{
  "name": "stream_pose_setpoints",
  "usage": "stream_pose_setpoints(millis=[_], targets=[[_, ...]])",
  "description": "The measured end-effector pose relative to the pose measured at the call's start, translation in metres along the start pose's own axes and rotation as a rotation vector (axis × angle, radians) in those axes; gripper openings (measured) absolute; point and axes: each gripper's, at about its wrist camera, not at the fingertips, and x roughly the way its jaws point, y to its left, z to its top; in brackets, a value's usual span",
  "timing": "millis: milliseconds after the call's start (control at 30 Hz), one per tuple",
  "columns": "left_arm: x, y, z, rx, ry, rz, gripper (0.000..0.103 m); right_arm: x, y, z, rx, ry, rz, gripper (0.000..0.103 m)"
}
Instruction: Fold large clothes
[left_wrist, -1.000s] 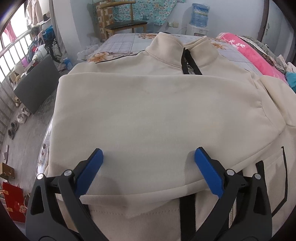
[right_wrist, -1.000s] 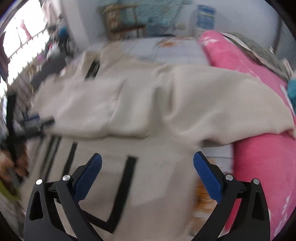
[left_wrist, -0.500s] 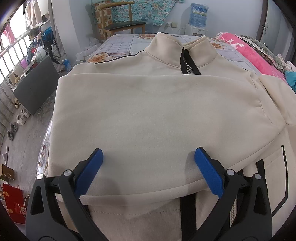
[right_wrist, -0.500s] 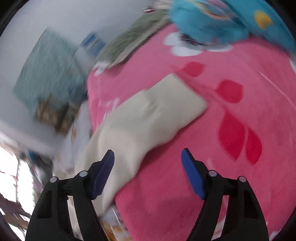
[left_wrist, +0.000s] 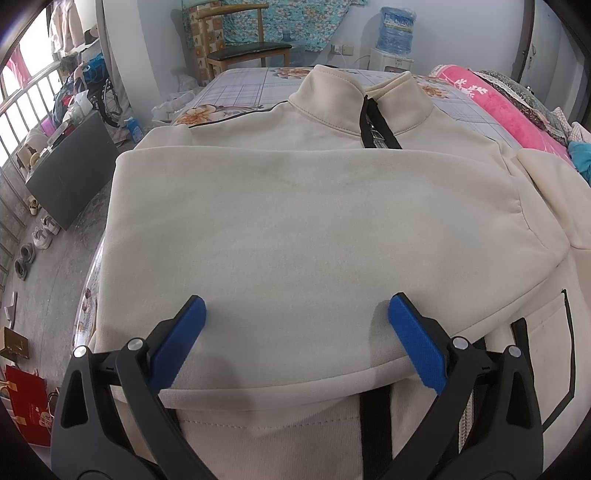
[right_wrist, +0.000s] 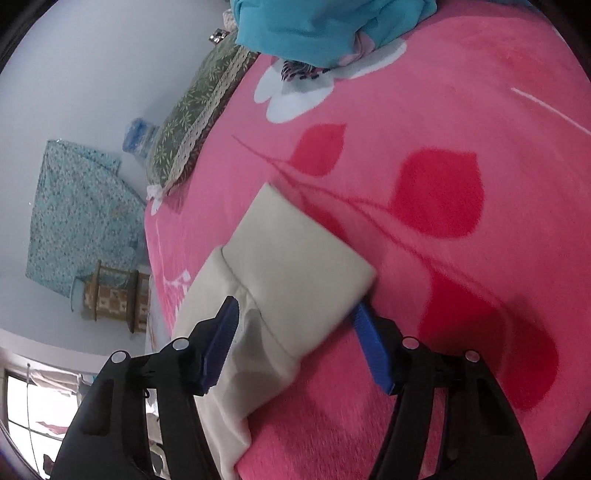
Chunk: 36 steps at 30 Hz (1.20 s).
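Observation:
A cream zip-up jacket (left_wrist: 295, 229) with black trim lies on the bed, collar at the far end, one sleeve folded across its chest. My left gripper (left_wrist: 295, 325) is open and empty, hovering just over the folded sleeve near the hem. In the right wrist view the jacket's other sleeve cuff (right_wrist: 295, 258) lies on a pink blanket (right_wrist: 461, 258). My right gripper (right_wrist: 295, 332) is open with its blue pads on either side of the cuff, not closed on it.
A wooden chair (left_wrist: 243, 48) and a water dispenser (left_wrist: 395, 40) stand beyond the bed. A dark board (left_wrist: 74, 166), shoes and clutter lie on the floor at left. A turquoise cloth (right_wrist: 325, 26) and an olive pillow (right_wrist: 199, 107) lie on the pink blanket.
My right gripper swung from over the jacket body out to the sleeve cuff on the pink blanket and now straddles it. The left gripper has stayed in place.

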Motion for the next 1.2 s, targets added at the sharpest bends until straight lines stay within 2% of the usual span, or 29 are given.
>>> stream_pose_setpoints(millis=[100, 167, 200, 267, 333, 500, 633, 867, 967, 1033, 1200], targets=[[0.000, 0.000, 0.000, 0.000, 0.000, 0.000, 0.097, 0.003, 0.006, 0.001, -0.032, -0.014, -0.047, 0.053], [0.000, 0.000, 0.000, 0.000, 0.000, 0.000, 0.097, 0.003, 0.012, 0.000, -0.074, -0.037, -0.109, 0.036], [0.000, 0.000, 0.000, 0.000, -0.001, 0.000, 0.097, 0.003, 0.014, -0.002, -0.091, -0.047, -0.135, 0.034], [0.000, 0.000, 0.000, -0.001, -0.001, 0.002, 0.097, -0.001, 0.017, -0.003, -0.128, -0.068, -0.165, 0.018], [0.000, 0.000, 0.000, -0.001, -0.001, 0.001, 0.097, -0.007, 0.021, -0.005, -0.158, -0.090, -0.171, 0.010], [0.000, 0.000, 0.000, -0.001, -0.001, 0.001, 0.097, -0.033, 0.050, -0.012, -0.271, -0.162, -0.180, 0.008], [0.000, 0.000, 0.000, -0.001, -0.002, 0.001, 0.097, -0.059, 0.086, -0.020, -0.380, -0.218, -0.147, 0.008], [-0.001, -0.002, 0.001, -0.004, -0.008, 0.001, 0.097, -0.114, 0.157, -0.057, -0.547, -0.286, 0.005, 0.008], [-0.001, -0.002, 0.001, -0.004, -0.008, 0.001, 0.096, -0.129, 0.184, -0.078, -0.600, -0.288, 0.065, 0.008], [-0.001, -0.002, 0.002, -0.004, -0.008, 0.000, 0.097, -0.141, 0.203, -0.100, -0.638, -0.274, 0.143, 0.008], [-0.001, -0.002, 0.001, -0.004, -0.008, 0.001, 0.096, -0.156, 0.251, -0.159, -0.782, -0.242, 0.244, 0.008]])
